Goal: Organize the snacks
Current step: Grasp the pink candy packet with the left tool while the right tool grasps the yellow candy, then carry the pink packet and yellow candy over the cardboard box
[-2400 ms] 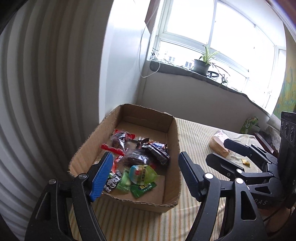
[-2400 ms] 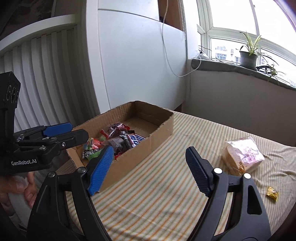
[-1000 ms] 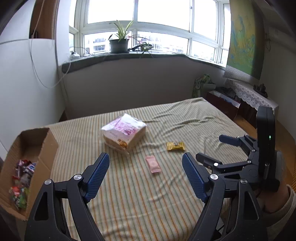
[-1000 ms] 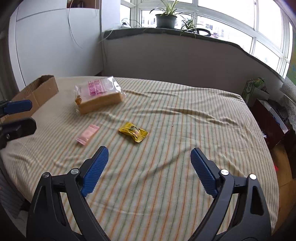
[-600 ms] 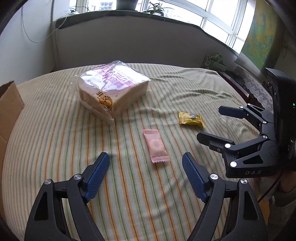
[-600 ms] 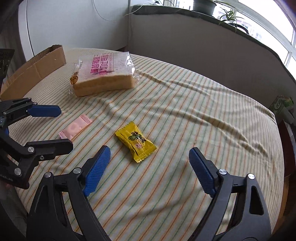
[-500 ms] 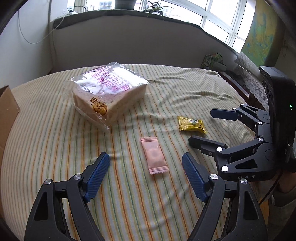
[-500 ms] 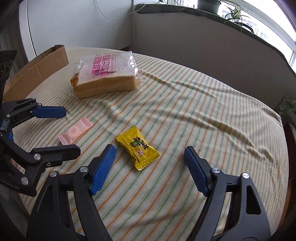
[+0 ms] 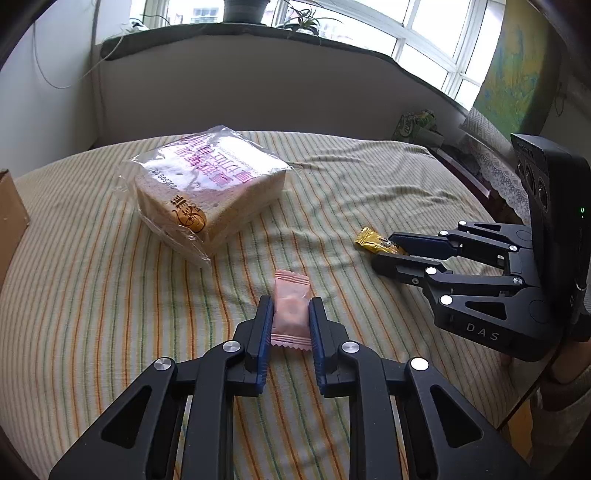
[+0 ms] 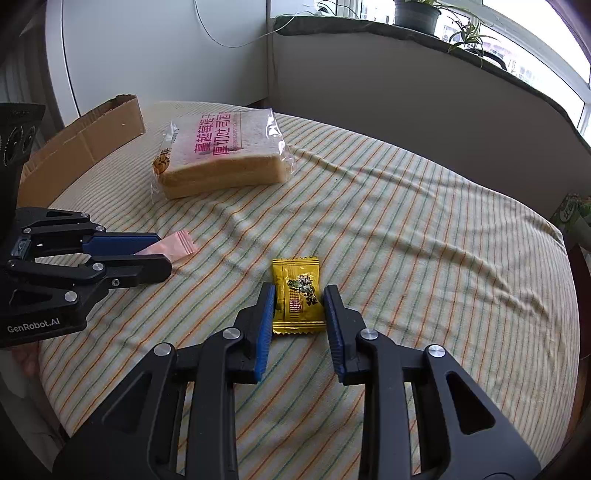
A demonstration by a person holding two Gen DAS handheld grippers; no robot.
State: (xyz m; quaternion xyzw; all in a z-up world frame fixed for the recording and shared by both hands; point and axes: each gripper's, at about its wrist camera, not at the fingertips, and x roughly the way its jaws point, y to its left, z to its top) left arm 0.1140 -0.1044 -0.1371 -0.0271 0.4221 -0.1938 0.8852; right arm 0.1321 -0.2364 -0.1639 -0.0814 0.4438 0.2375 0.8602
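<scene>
My left gripper point(image 9: 291, 314) is shut on a pink snack packet point(image 9: 291, 308) that lies on the striped tablecloth point(image 9: 110, 295). My right gripper point(image 10: 300, 304) is closed against the sides of a yellow candy packet point(image 10: 297, 295) on the cloth. Each gripper also shows in the other view: the right gripper point(image 9: 384, 254) with the yellow packet point(image 9: 373, 242), and the left gripper point(image 10: 159, 251) with the pink packet point(image 10: 173, 245). A bagged bread loaf point(image 9: 210, 188) lies behind them.
A cardboard box point(image 10: 81, 144) stands at the table's left end; its edge shows in the left wrist view point(image 9: 11, 214). A wall with a window sill and potted plants point(image 10: 417, 14) runs behind. A green carton point(image 9: 413, 125) sits past the far right edge.
Both grippers have come down and forward over the small packets and closed on them: the left on the pink packet, the right on the yellow one. Before, both were open.
</scene>
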